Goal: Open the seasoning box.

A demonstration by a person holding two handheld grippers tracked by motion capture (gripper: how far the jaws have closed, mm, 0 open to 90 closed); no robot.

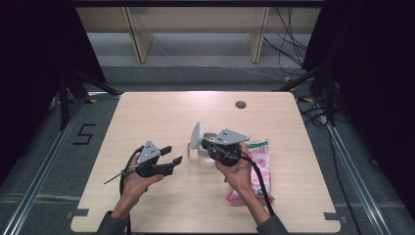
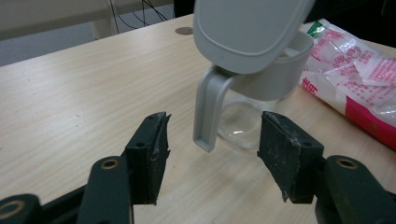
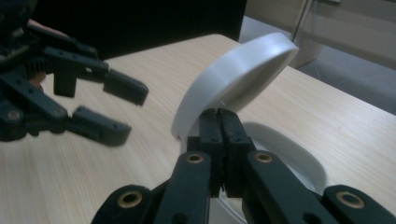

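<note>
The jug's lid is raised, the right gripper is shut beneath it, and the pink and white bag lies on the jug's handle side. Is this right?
Not quite. In the high view the bag lies on the side of the jug away from its handle. The rest holds: the lid is raised, and the right gripper is shut beneath it.

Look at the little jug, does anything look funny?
Yes. The jug's grey lid stands flipped up, not flat on top. The right gripper has its jaws closed under it. The left gripper's black pads look chipped and ragged.
</note>
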